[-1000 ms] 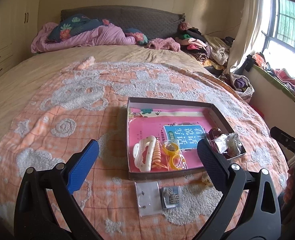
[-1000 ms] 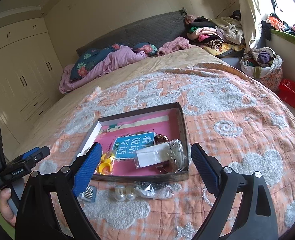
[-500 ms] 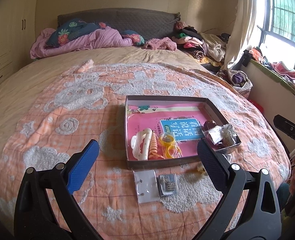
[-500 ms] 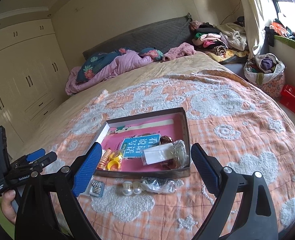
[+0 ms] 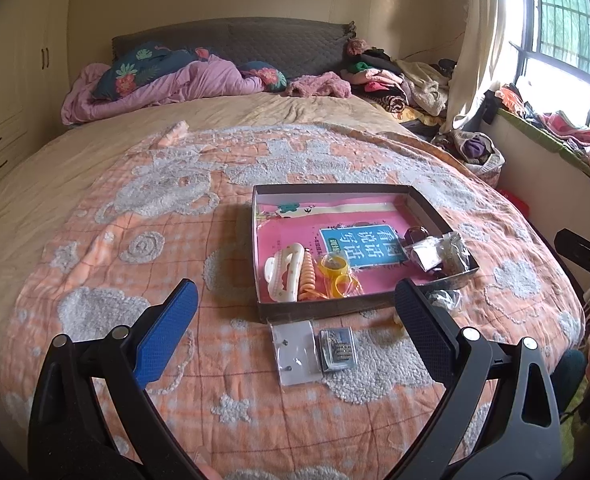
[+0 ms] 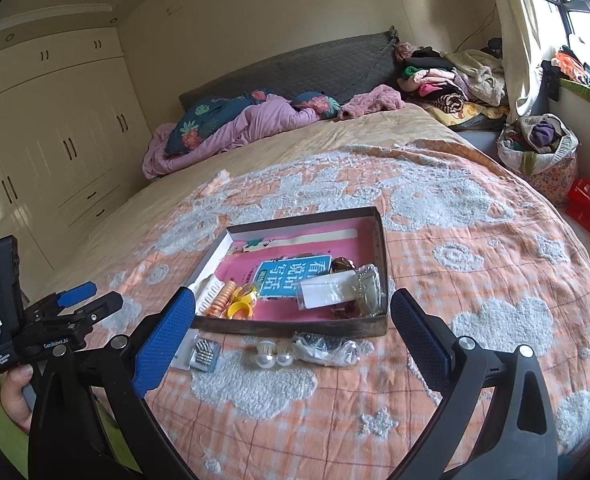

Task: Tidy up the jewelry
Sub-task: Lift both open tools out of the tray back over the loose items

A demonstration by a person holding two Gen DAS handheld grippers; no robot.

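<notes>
A shallow box (image 5: 443,216) lies on the orange quilt (image 5: 115,248), lined with pink paper and a blue card (image 5: 359,242). Inside, at its near end, sit a white clip (image 5: 285,274), an orange coil tie (image 5: 309,280) and yellow rings (image 5: 339,276); at the right end lie small clear bags (image 5: 439,254) over something dark that is too blurred to name.

On the quilt just in front of the box lie a white earring card (image 5: 295,350) and, touching it, a small packet of studs (image 5: 337,348). In the right wrist view two pearl pieces (image 6: 275,354) and a crumpled clear bag (image 6: 327,350) lie there too, side by side.

The left gripper (image 5: 295,324) hangs above the card and packet, jaws wide, nothing between them. The right gripper (image 6: 293,330) hangs over the pearls, its jaws wide too, having just been opening, with nothing held. A hand (image 6: 15,394) in a green sleeve grips the left tool.
</notes>
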